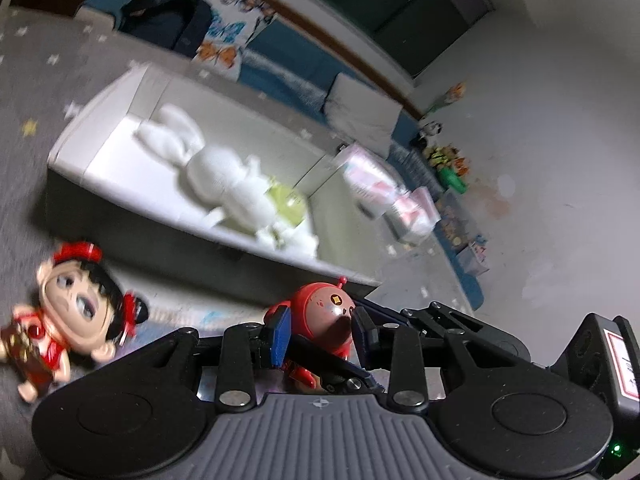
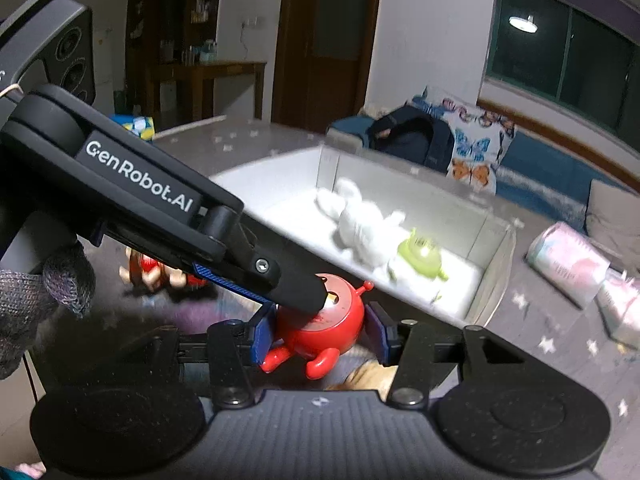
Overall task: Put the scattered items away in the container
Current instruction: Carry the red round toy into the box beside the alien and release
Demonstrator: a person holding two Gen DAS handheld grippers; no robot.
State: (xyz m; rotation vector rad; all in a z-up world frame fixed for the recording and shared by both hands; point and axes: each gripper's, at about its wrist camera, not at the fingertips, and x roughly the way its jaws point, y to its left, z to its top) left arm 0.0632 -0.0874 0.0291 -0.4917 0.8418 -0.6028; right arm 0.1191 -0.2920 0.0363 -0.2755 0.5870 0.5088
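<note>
A round red toy figure with antennae (image 1: 326, 318) (image 2: 320, 330) sits between both pairs of fingers. My left gripper (image 1: 320, 330) has its blue pads on both sides of it. My right gripper (image 2: 318, 338) has its left pad against the toy and its right pad a little apart. The left gripper's finger (image 2: 296, 286) crosses the right wrist view and presses on the toy's top. A white container (image 1: 160, 236) (image 2: 488, 276) holds a white plush rabbit (image 1: 216, 168) (image 2: 360, 220) and a green toy (image 1: 286, 204) (image 2: 420, 256). A red-dressed doll (image 1: 68, 312) (image 2: 156, 274) lies on the grey mat.
Pink-white packs (image 1: 380, 184) (image 2: 568, 264) lie beyond the container. A dark backpack (image 1: 160, 20) (image 2: 408, 140) and butterfly cushion (image 1: 228, 28) (image 2: 476, 148) rest on a blue sofa. Small toys (image 1: 448, 164) line the wall. A wooden table (image 2: 208, 76) stands far back.
</note>
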